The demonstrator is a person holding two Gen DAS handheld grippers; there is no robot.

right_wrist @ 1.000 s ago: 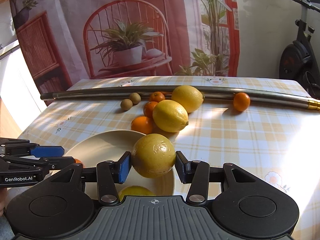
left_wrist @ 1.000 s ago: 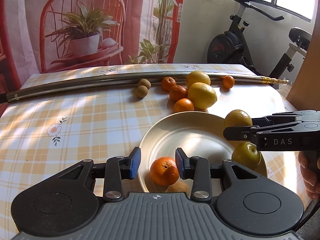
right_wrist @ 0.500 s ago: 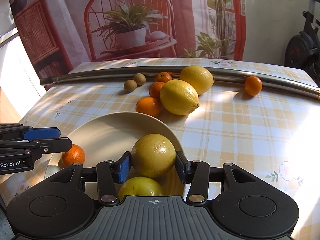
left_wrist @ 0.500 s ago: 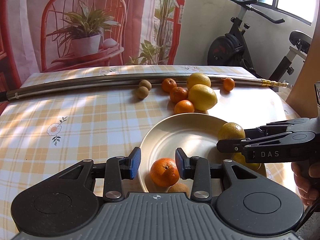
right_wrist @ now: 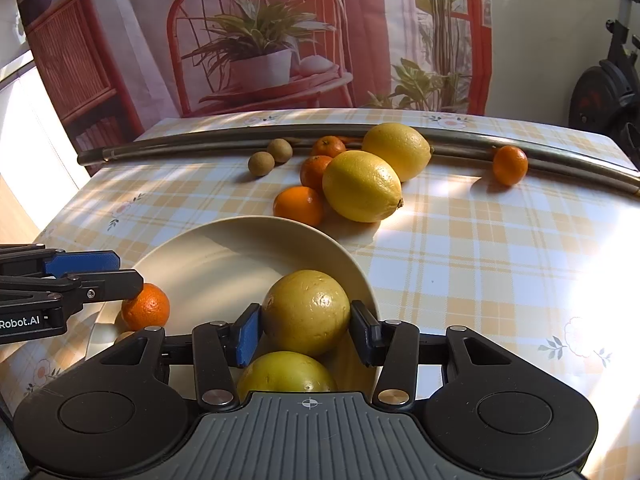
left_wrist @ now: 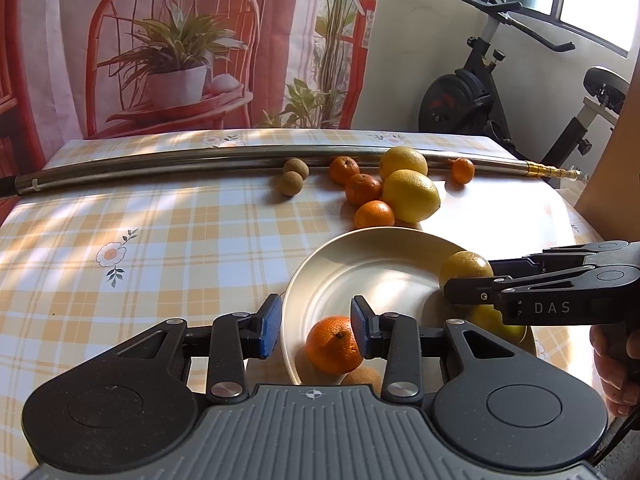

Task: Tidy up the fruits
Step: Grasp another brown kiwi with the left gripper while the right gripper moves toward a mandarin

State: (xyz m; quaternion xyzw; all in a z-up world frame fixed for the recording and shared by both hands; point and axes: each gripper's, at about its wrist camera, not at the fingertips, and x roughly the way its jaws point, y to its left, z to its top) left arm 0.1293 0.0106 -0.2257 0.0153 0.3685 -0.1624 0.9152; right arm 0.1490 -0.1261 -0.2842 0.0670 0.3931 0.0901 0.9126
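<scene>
Fruits lie partly on the checked tablecloth (right_wrist: 460, 248) and partly in the cream plate (right_wrist: 208, 272), which sits at the table's near edge. Largest among them are two lemons (right_wrist: 362, 186) touching each other toward the far edge, just in front of a long metal pole (left_wrist: 160, 162) that runs along that edge. A yellow-green round fruit (right_wrist: 306, 312) is pinched between the pads of the right gripper (right_wrist: 306, 330) over the plate's near right rim, with a second yellow-green fruit (right_wrist: 286, 372) lying in the plate just below it. An orange mandarin (left_wrist: 334, 344) rests in the plate's near left part; the left gripper (left_wrist: 314, 330) hangs over it with its jaws spread and holding nothing, one pad just beside the mandarin. Three more mandarins (right_wrist: 298, 206) cluster against the lemons, and a fourth (right_wrist: 510, 165) sits apart by the pole toward the right edge. Two small brown fruits (left_wrist: 291, 176) lie beside the pole, left of the cluster, and another brown one (left_wrist: 360, 378) is in the plate.
</scene>
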